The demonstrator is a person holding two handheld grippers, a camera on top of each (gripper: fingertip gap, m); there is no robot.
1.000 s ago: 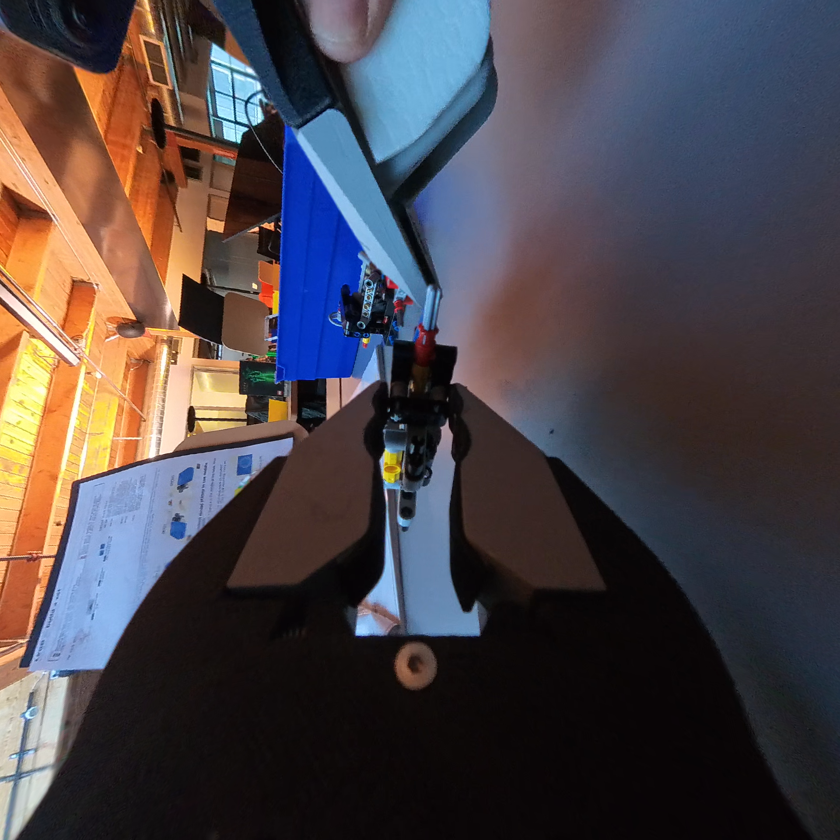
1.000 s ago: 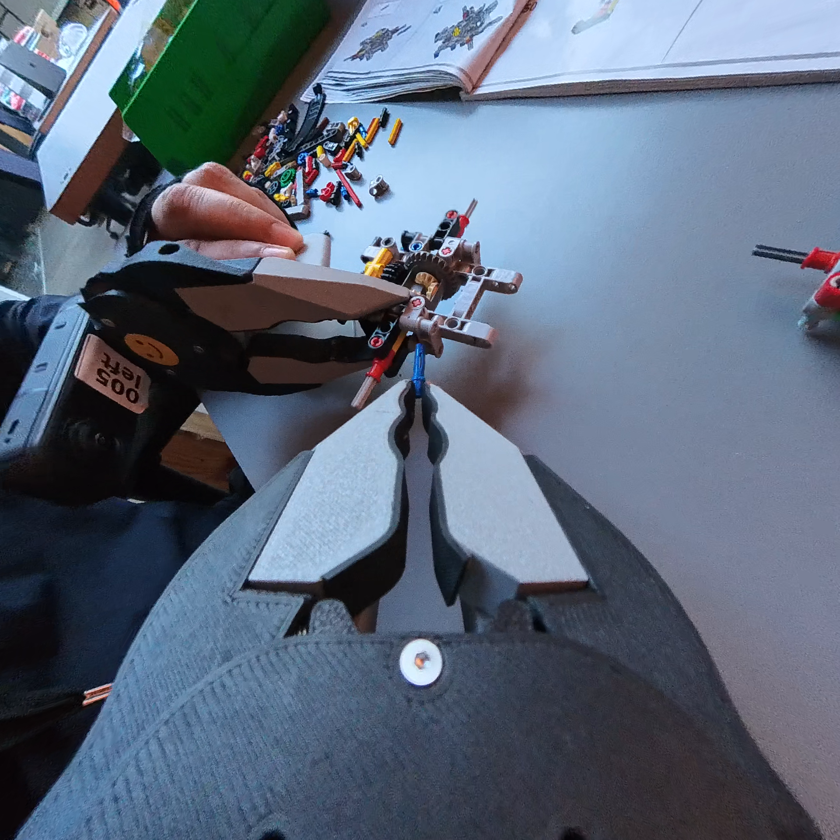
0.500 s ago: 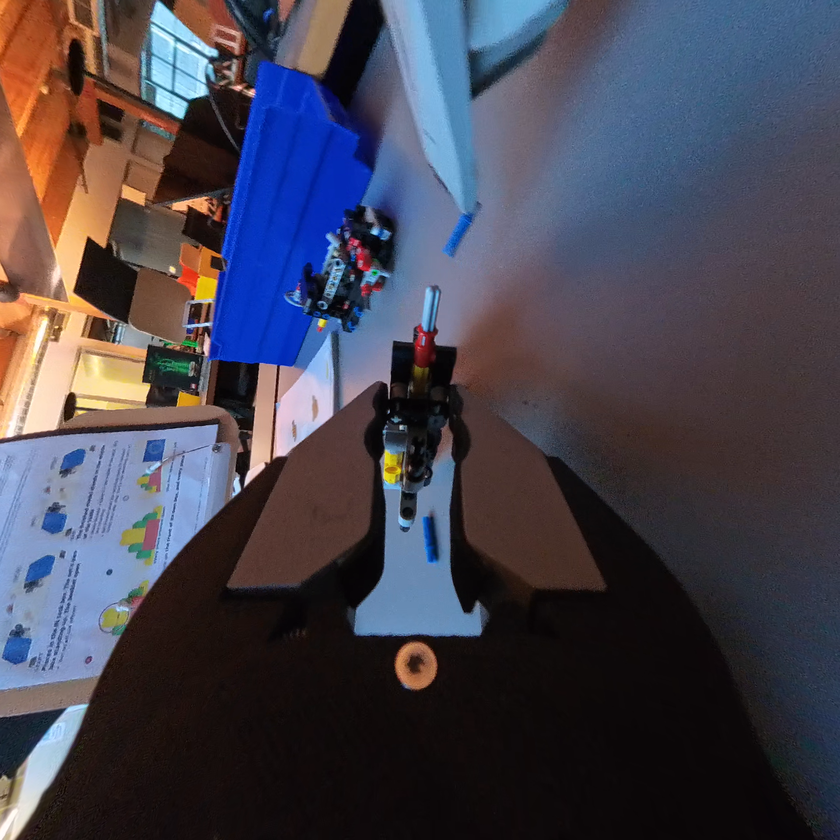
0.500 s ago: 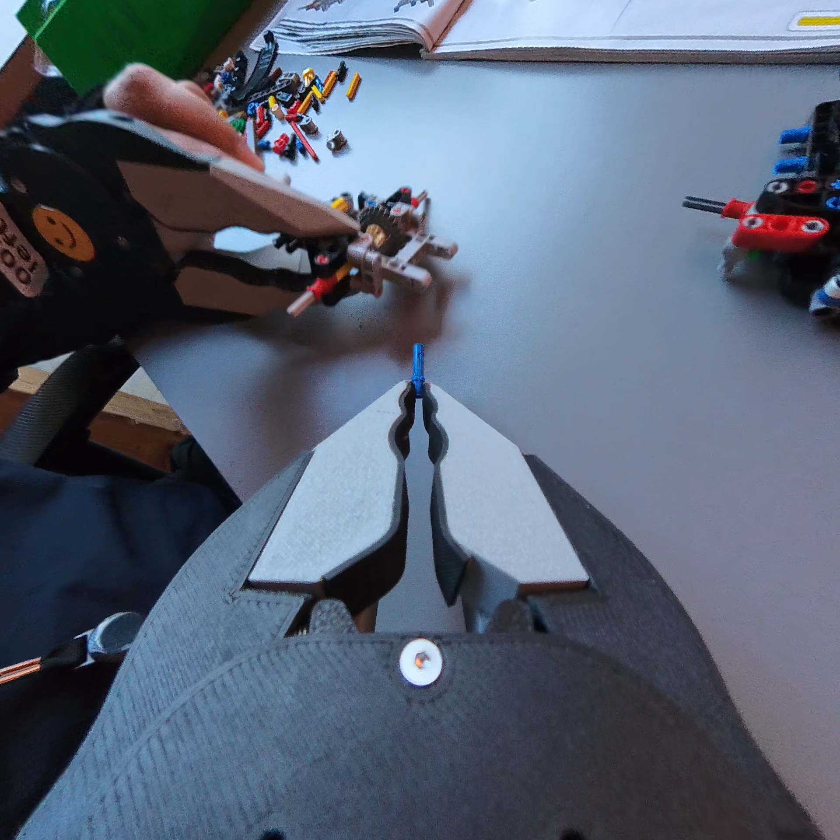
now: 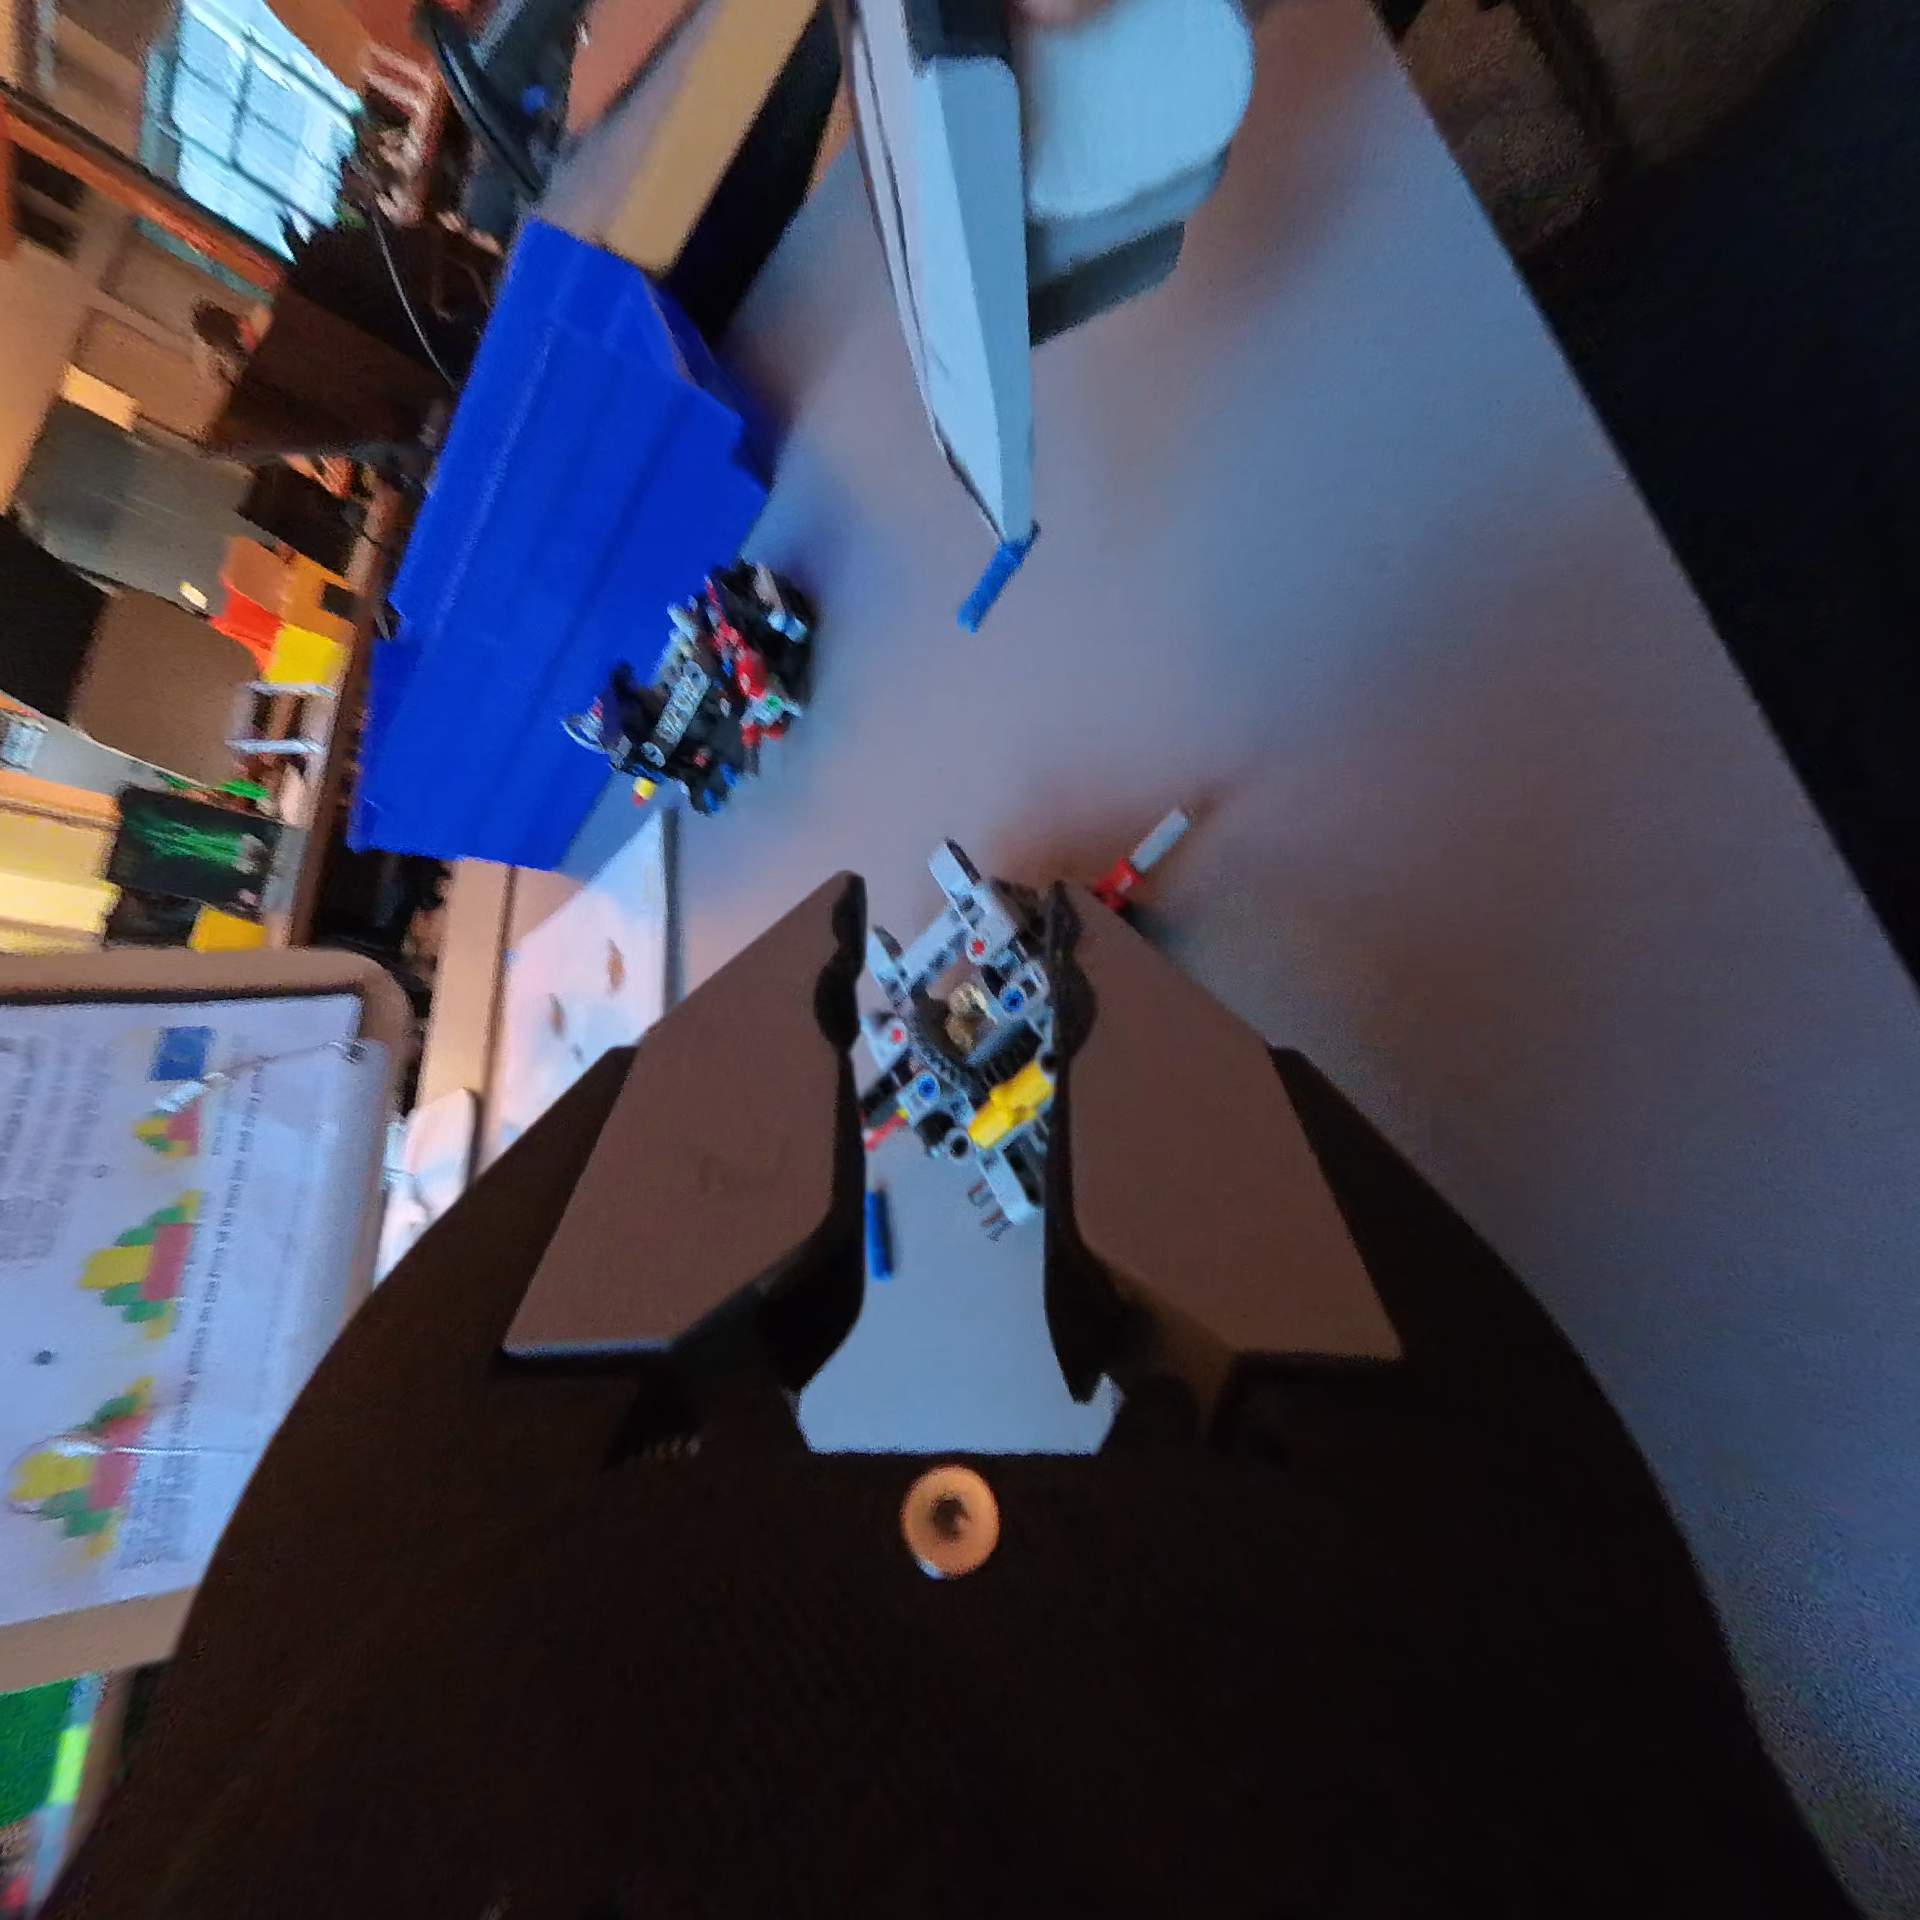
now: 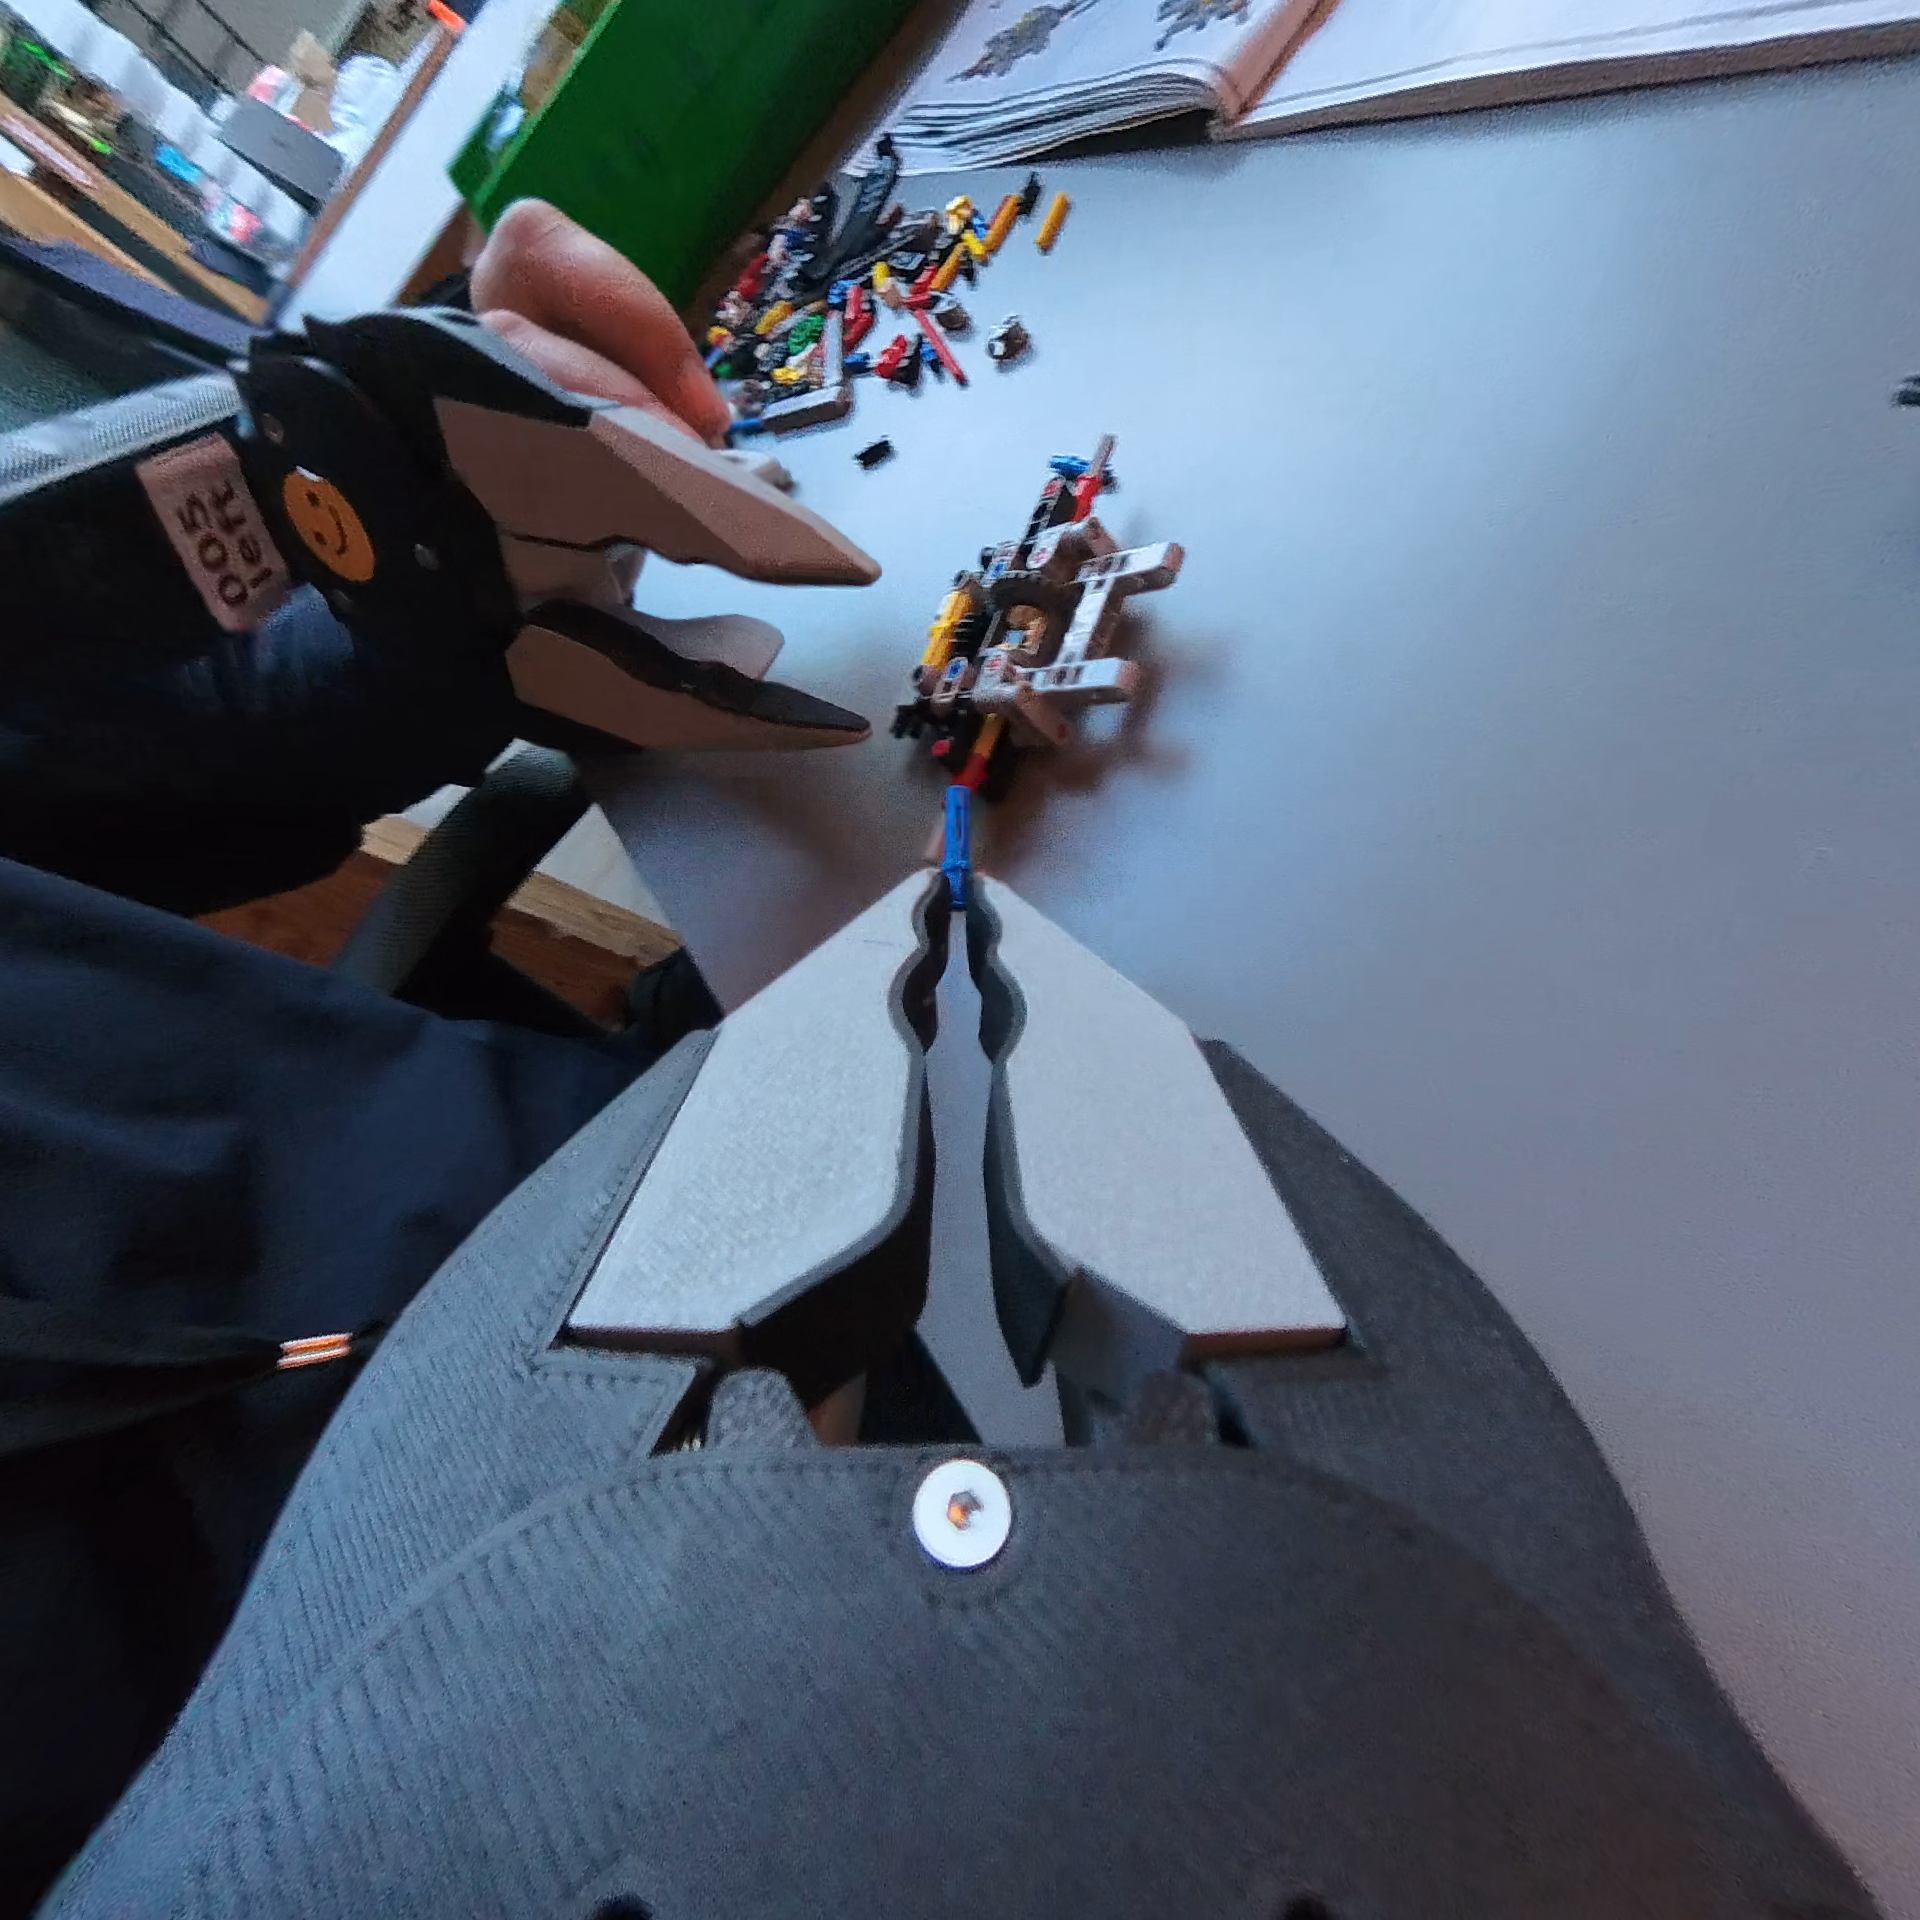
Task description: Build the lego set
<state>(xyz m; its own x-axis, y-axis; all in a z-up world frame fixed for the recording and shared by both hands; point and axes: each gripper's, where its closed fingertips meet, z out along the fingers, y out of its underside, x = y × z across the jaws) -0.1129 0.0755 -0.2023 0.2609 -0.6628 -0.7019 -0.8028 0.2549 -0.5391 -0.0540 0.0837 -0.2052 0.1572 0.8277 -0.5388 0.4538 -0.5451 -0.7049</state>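
The left hand-held gripper (image 6: pixel 868 649) has let go of the small brick assembly (image 6: pixel 1039 634) it was pinching a second ago. Its fingers now stand apart, and the assembly lies flat on the grey desk (image 6: pixel 1507 623). Seen from the right wrist, the left fingertips sit just beside the assembly, on the side toward the person's sleeve (image 6: pixel 208 1091), and do not touch it. From the left wrist the assembly (image 5: pixel 966 1039) shows in the gap between the spread fingers, blurred, and nothing presses on it.

The right hand-held gripper (image 6: pixel 956 899) is clenched on a thin blue pin (image 6: pixel 956 842), which sticks straight out past its fingertips. The pin's long axis points at the assembly's near end, where a red and yellow axle (image 6: pixel 977 748) pokes out toward it; pin tip and axle are very close, though I cannot tell whether they touch. The left gripper is the nearer of the two to the assembly.

Beyond the assembly lie a scatter of loose coloured pieces (image 6: pixel 873 281), then an open instruction booklet (image 6: pixel 1351 73) and a green box (image 6: pixel 686 125). From the left wrist, a second, darker model (image 5: pixel 707 686) sits well beyond the assembly against a blue bin (image 5: pixel 561 540).
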